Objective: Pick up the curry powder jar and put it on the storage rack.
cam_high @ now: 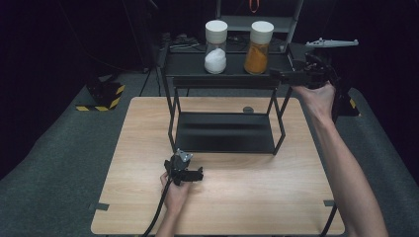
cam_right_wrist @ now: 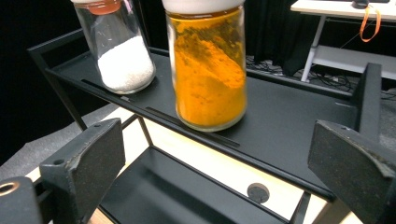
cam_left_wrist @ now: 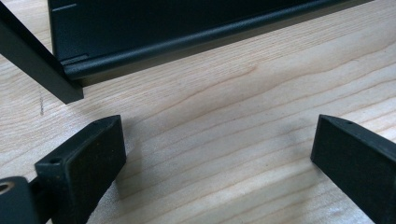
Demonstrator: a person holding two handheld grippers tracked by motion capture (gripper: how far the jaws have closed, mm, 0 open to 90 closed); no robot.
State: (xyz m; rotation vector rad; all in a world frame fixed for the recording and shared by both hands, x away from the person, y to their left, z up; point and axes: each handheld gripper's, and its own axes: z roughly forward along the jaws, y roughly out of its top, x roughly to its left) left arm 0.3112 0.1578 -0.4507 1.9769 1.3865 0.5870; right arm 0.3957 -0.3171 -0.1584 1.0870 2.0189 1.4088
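Note:
Two glass jars with white lids stand on the top shelf (cam_high: pixel 192 64) of a black metal rack. One holds white powder (cam_high: pixel 216 47) (cam_right_wrist: pixel 122 56) and the other orange powder (cam_high: pixel 259 47) (cam_right_wrist: pixel 208 70). My right gripper (cam_high: pixel 277 74) (cam_right_wrist: pixel 215 140) is open at the shelf's right end and faces the orange jar from a short way off, with nothing between its fingers. My left gripper (cam_high: pixel 195 174) (cam_left_wrist: pixel 215 135) rests open low over the wooden table (cam_high: pixel 247 197), just in front of the rack's lower shelf (cam_left_wrist: pixel 187 28), and holds nothing.
The rack's front left leg (cam_left_wrist: pixel 32 60) stands close to my left gripper. A small round black disc (cam_high: pixel 248 109) (cam_right_wrist: pixel 258 192) sits in the tabletop behind the rack. A yellow-and-black striped object (cam_high: pixel 101 96) lies on the grey floor at left.

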